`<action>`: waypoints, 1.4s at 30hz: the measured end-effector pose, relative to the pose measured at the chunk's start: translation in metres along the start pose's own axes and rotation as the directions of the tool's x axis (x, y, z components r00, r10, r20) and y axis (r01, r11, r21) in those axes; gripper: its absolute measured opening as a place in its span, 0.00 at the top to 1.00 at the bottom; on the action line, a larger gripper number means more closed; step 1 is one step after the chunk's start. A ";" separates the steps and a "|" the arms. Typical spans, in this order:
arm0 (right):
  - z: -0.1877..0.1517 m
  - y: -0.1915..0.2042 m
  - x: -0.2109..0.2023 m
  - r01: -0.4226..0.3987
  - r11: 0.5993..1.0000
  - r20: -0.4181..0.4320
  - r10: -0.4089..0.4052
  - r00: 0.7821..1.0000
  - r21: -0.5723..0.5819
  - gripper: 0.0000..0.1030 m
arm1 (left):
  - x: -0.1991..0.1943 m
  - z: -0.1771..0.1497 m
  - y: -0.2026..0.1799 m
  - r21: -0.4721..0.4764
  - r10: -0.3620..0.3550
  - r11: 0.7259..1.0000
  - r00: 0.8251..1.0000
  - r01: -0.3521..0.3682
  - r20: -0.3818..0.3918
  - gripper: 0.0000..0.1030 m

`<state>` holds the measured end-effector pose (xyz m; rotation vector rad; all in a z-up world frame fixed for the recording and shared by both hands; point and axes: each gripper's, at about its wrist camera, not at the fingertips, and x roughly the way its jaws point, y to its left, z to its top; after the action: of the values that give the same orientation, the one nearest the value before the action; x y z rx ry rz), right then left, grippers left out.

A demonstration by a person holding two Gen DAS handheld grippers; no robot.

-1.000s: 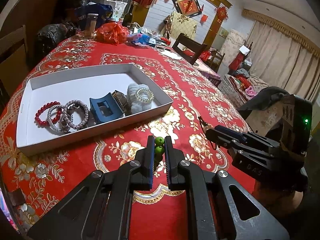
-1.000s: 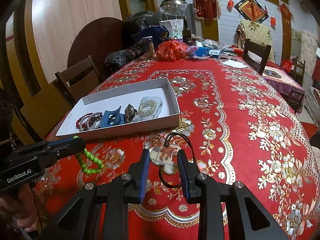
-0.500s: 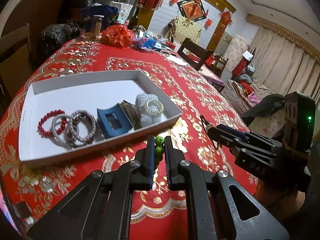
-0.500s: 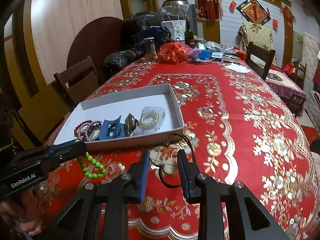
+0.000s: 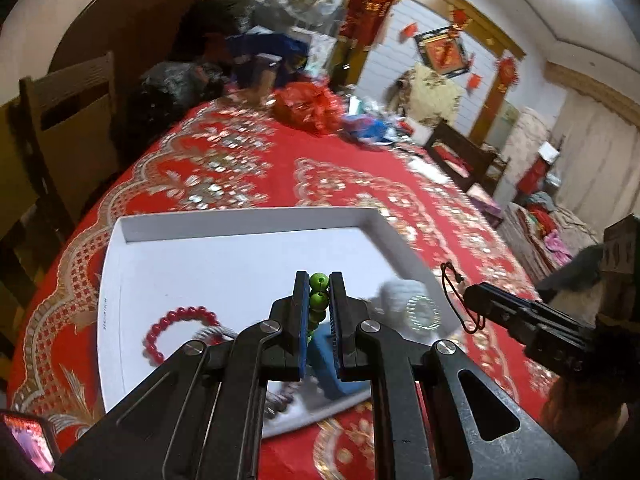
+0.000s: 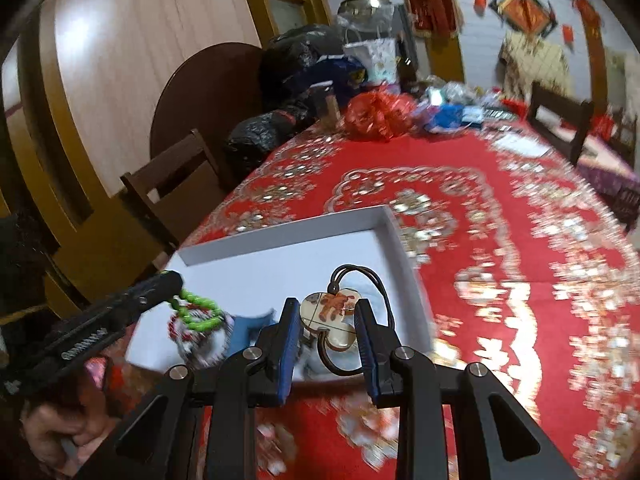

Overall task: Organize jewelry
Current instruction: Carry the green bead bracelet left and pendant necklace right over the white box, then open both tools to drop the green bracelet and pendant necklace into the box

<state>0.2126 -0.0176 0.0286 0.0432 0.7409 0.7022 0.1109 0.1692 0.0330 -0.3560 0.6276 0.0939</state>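
Both claws carry jewelry over the white box (image 5: 120,264) for dropping in: the left claw (image 5: 319,292) pinches green beads (image 5: 319,280) at its 12 o'clock, the right claw (image 6: 327,320) pinches a corded pendant (image 6: 332,312).

Both wrist views are aimed forward and downward, close above the white tray (image 5: 248,220) (image 6: 280,240), which is shared.

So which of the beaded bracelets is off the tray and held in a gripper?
The green bead bracelet, pinched in the left gripper above the white tray; the red bead bracelet lies inside it.
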 end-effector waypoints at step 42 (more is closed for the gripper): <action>-0.053 0.010 -0.050 0.078 0.997 -0.202 -0.076 0.976 0.001 0.35 | -0.048 -0.043 -0.015 0.094 0.319 0.944 0.948 -0.318 0.003 0.03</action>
<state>0.1475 -0.0509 0.0218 -0.0491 0.9360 0.6351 0.0513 0.1413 0.0334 -0.1620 0.6952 0.3714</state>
